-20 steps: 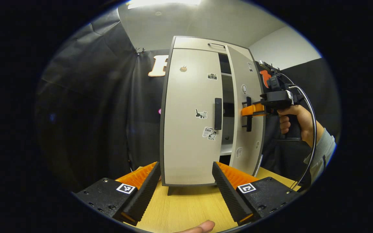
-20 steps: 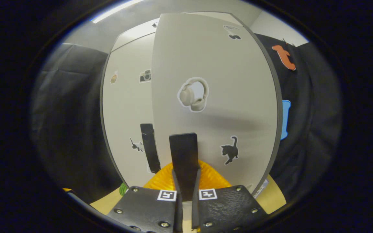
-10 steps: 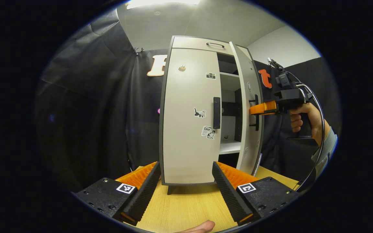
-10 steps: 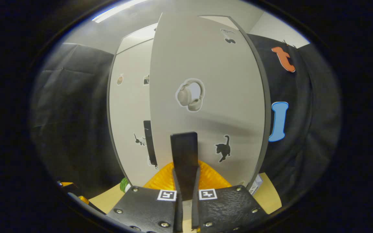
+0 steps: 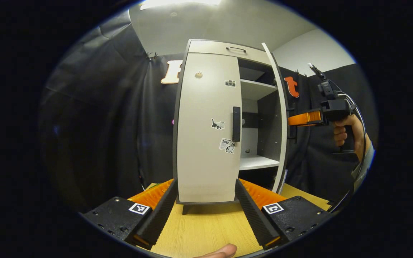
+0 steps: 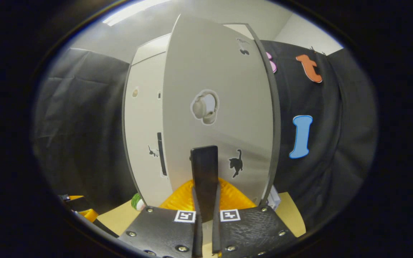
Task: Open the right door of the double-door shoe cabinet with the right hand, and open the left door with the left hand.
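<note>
Right gripper fingers clamp right door handle, left gripper fingers spread, empty

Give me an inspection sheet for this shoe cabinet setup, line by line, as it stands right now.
Surface: wooden tabletop, bare in front of the cabinet.
Job's things: shoe cabinet's right door swung wide open, white shelves exposed; left door shut, its black handle untouched.
Clutter: small green and white object at the cabinet's foot; identity unclear.
Grippers: right tongs shut on the right door handle; left tongs open, short of the left door.
Cables: black cable looping from the right gripper past the person's hand.
Surroundings: black cloth wall, white ceiling with a light.
</note>
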`<action>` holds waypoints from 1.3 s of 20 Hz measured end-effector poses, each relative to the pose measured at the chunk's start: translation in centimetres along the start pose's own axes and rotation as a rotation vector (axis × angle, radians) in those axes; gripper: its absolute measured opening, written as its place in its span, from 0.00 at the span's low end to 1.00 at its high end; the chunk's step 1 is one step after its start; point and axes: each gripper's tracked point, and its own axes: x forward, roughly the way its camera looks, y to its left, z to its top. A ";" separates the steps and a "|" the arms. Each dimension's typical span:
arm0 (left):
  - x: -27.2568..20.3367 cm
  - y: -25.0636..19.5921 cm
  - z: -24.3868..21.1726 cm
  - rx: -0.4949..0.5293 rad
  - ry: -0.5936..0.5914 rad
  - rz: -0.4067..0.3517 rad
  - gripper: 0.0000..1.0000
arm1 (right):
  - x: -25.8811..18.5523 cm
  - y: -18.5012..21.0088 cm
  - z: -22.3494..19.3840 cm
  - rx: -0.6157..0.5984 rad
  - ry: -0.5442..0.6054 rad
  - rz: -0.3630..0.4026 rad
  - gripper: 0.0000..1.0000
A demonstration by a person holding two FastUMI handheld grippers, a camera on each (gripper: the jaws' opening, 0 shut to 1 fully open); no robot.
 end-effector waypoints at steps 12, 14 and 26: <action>0.4 -3.3 -1.6 -0.004 0.012 -0.040 0.99 | -2.6 -3.7 0.2 -0.013 -0.054 -0.047 0.10; 0.6 -3.7 -2.0 -0.002 0.019 -0.045 0.99 | -2.8 -4.0 0.1 0.000 -0.055 -0.043 0.10; 0.5 -5.1 -2.6 0.009 0.008 -0.068 0.99 | -5.0 -11.4 -0.2 -0.028 -0.090 -0.250 0.08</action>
